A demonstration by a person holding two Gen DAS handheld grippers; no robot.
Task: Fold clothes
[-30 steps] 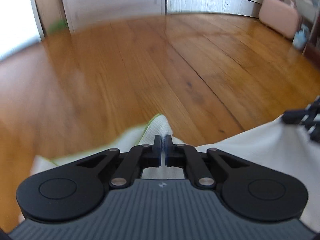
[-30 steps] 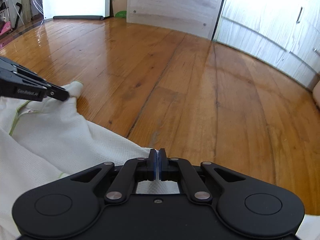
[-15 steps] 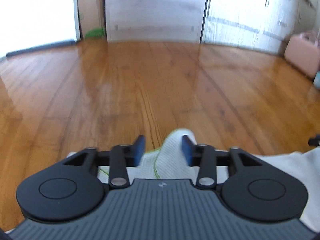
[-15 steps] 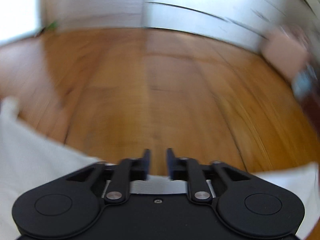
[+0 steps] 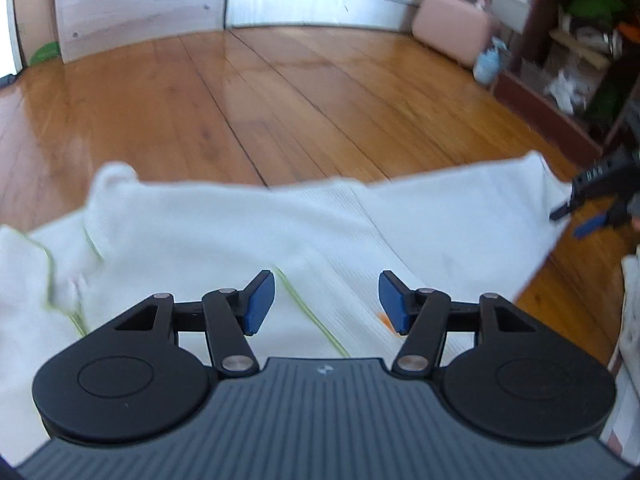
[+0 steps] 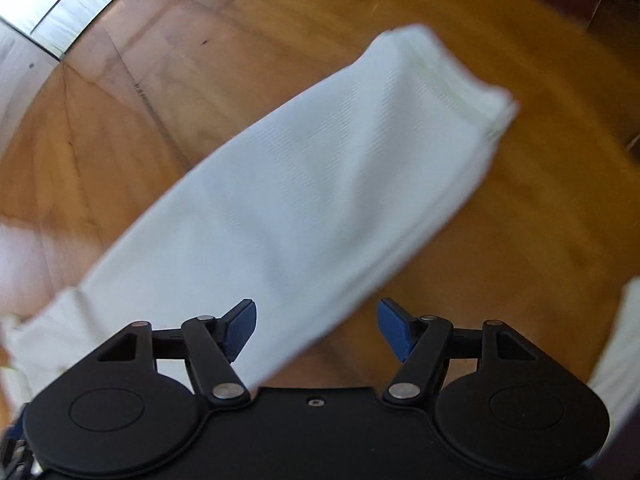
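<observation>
The garment point(image 5: 224, 236) is lying folded on the floor point(image 5: 280, 92), near both grippers. The next fold is judged best made by pinching one edge at two matched points, so layers are kept aligned. The left gripper point(image 5: 326, 300) is being held spread wide above the cloth, gripping nothing. The right gripper point(image 6: 316, 328) is likewise spread wide, holding nothing, over the garment's near edge.

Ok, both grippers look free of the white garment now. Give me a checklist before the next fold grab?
1. Left gripper open, nothing held: ok.
2. Right gripper open, nothing held: ok.
3. White knitted garment with lime-green trim resting on the wooden plank floor: ok.
4. Garment lying flat: not ok, rumpled near its left end.
5. Folded edges aligned: cannot tell, blurred.
6. Pink case apart from garment: ok.
</observation>
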